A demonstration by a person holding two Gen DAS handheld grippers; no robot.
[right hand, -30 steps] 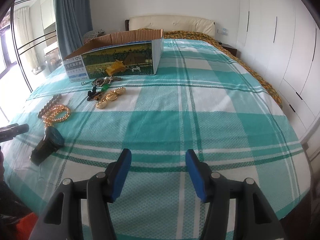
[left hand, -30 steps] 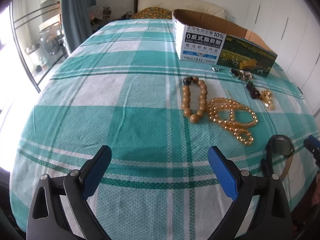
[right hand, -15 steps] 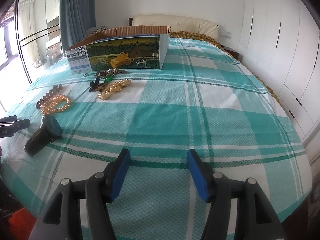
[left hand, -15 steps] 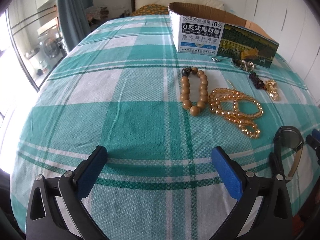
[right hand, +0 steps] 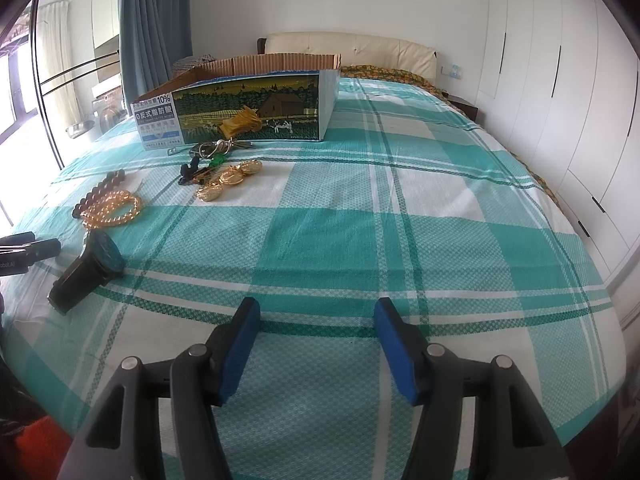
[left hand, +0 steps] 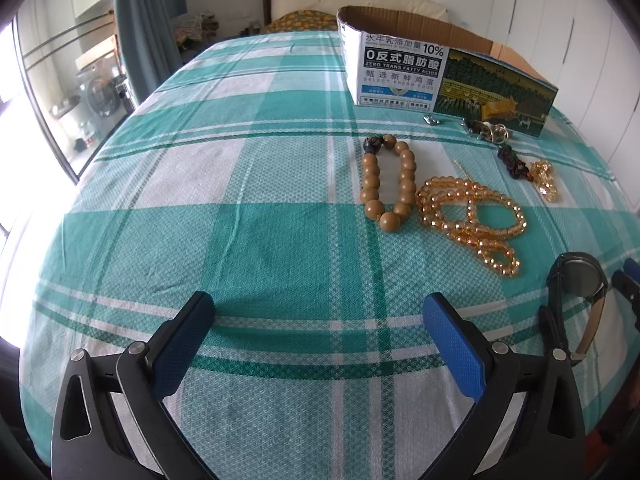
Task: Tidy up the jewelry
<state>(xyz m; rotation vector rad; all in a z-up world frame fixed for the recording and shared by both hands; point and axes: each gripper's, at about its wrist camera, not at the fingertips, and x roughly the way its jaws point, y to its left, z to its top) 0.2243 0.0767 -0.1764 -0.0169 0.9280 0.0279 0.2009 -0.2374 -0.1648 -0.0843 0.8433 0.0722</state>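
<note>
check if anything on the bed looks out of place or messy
Nothing is damaged. The amber bead strand lies in tangled, overlapping loops beside the wooden bead bracelet, and the black watch sits tipped on its strap rather than flat. All jewelry is outside the cardboard box.

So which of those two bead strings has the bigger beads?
The wooden bracelet: one loop of large matte brown beads. The amber string beside it has small glossy ones.
</note>
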